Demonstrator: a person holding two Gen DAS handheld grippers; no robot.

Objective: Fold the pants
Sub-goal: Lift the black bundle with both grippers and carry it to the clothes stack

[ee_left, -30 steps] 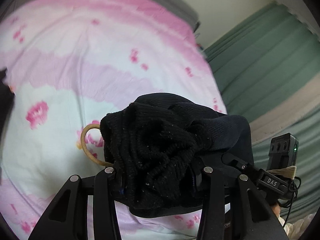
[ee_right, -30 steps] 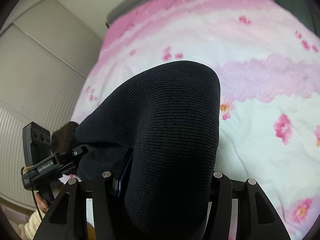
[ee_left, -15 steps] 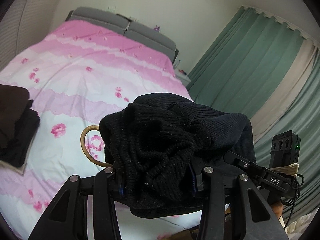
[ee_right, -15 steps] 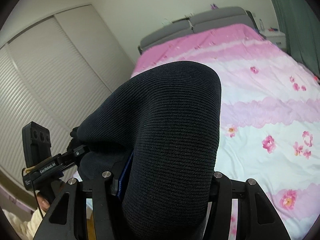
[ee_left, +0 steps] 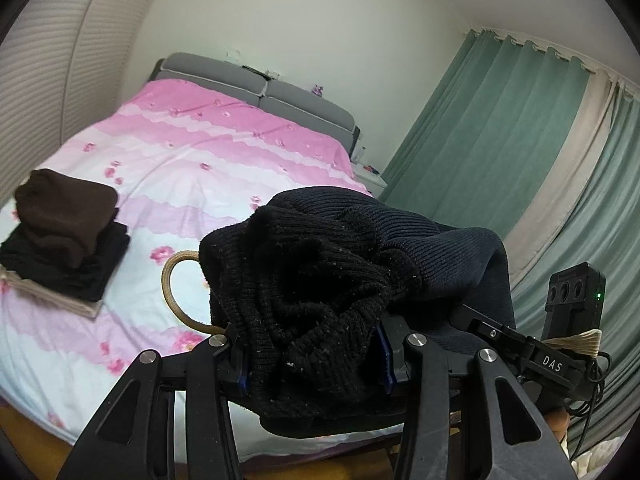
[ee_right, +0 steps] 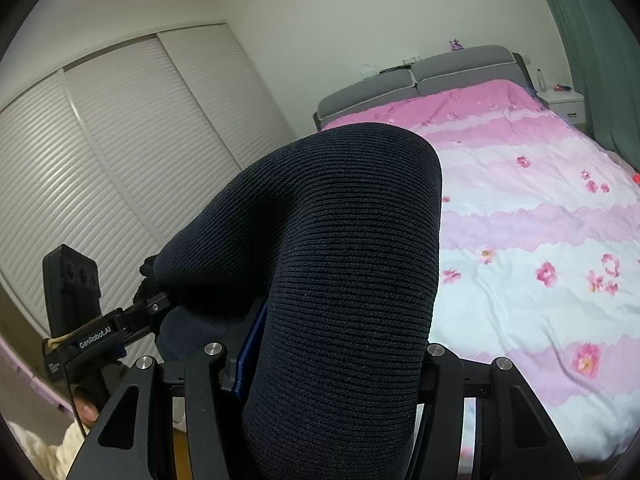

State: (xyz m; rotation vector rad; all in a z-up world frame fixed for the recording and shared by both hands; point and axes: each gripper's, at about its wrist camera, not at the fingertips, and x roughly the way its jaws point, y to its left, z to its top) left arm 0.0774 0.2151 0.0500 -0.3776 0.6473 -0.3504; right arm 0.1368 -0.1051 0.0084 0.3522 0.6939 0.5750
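Clamped in left gripper [ee_left: 312,360]: bunched black knit end of pants [ee_left: 320,280], tan drawstring [ee_left: 172,292] looping out. Pinched in right gripper [ee_right: 332,356]: smooth ribbed fold, all held above bed [ee_right: 540,240]. Soft, limp, probably stretchy; best gripped at waistband corners and hems. Farther left, folded stack [ee_left: 64,232].

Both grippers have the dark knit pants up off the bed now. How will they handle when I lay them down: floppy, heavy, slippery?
Likely floppy: the pants drape in a soft hump over the right gripper and bunch at the left gripper. The thick ribbed knit suggests some weight and sag. The coarse texture probably grips the pads, so slipping seems unlikely.
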